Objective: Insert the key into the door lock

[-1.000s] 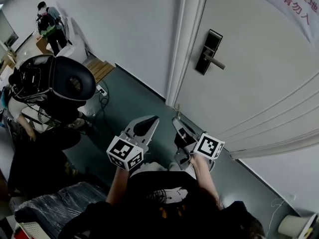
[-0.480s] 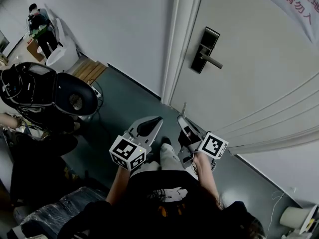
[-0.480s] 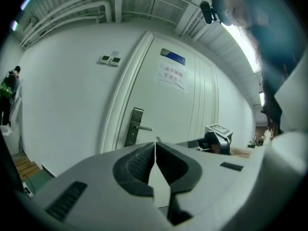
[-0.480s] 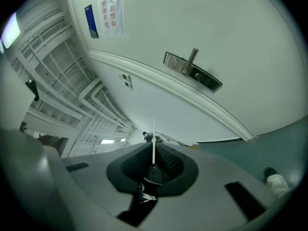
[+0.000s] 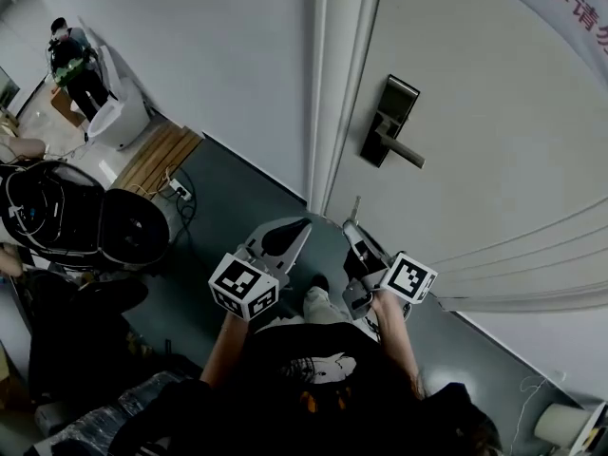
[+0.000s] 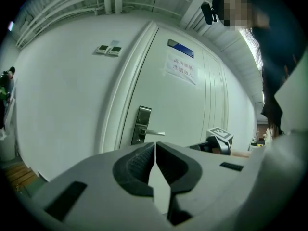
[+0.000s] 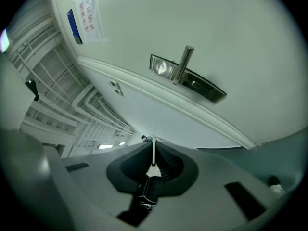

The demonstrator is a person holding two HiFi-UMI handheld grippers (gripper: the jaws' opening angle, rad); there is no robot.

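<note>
Before the white door, the head view shows the door lock sitting lower and nearer mid-frame than half a second ago, with the door frame more upright. That suggests the person has closed on the door. The right claw holds the key poking out of its tip, well apart from the lock, and the left claw rides just beside it. From the left gripper view, the left claw is pressed together on nothing, with the lock plate ahead. From the right gripper view, the jaws pinch the key, its thin blade edge-on and aimed at bare door beside the lever handle, off the lock's line. By my reading the approach is under way and insertion has not begun. The blade needs re-aiming at a keyway I cannot pick out.
</note>
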